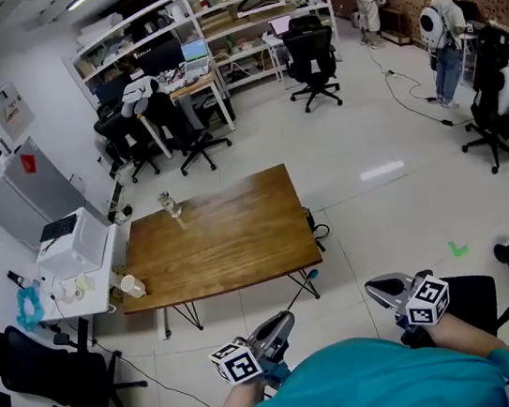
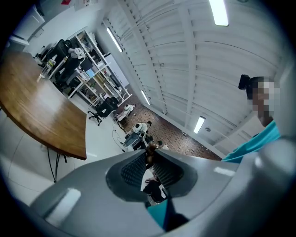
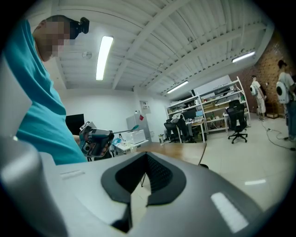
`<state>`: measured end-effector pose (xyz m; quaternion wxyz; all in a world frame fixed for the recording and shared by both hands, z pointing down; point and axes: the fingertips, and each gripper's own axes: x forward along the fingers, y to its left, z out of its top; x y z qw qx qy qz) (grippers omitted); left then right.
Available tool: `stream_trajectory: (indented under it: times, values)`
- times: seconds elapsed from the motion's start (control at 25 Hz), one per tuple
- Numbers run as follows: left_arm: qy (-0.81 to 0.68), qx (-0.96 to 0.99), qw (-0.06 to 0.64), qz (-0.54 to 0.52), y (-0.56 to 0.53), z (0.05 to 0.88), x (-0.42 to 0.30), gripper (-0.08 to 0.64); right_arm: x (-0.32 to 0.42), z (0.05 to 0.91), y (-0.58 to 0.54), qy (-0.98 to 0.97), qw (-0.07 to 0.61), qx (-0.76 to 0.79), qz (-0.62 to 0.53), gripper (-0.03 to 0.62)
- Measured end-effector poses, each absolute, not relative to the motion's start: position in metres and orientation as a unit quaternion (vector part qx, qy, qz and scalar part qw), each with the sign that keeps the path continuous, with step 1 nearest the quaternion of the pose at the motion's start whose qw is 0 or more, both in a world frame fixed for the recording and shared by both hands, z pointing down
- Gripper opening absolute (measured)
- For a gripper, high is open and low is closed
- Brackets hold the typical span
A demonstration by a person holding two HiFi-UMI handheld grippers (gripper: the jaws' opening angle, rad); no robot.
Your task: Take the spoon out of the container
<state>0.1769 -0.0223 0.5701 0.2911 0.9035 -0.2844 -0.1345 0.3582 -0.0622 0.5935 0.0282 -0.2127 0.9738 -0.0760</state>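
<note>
On the brown wooden table (image 1: 231,234), near its far left edge, stands a small clear container (image 1: 170,204); a spoon in it cannot be made out at this distance. Both grippers hang well short of the table, close to the person's teal-clad body at the bottom of the head view. My left gripper (image 1: 284,319) points up toward the table with its jaws together and nothing between them. In the left gripper view its tips meet (image 2: 150,151), and the table (image 2: 32,106) lies off to the left. My right gripper (image 1: 373,287) is also shut and empty, its pads touching (image 3: 147,156).
A white cup (image 1: 132,285) sits at the table's near left corner. A white side table (image 1: 79,295) with a white box stands to the left, with a black chair (image 1: 42,367) beside it. Office chairs, desks and shelves fill the back. People stand and sit at the right.
</note>
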Motion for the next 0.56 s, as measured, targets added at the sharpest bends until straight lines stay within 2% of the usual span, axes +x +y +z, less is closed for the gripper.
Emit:
stream_trajectory:
  times: [0.24, 0.56]
  values:
    - [-0.277, 0.91, 0.273, -0.143, -0.017, 0.557, 0.179, 0.051, 0.354, 0.592, -0.064, 0.975, 0.023, -0.209, -0.068, 0.0]
    - [-0.289, 0.901, 0.289, -0.144, -0.026, 0.573, 0.166, 0.051, 0.348, 0.602, -0.071, 0.977, 0.02, -0.203, -0.068, 0.0]
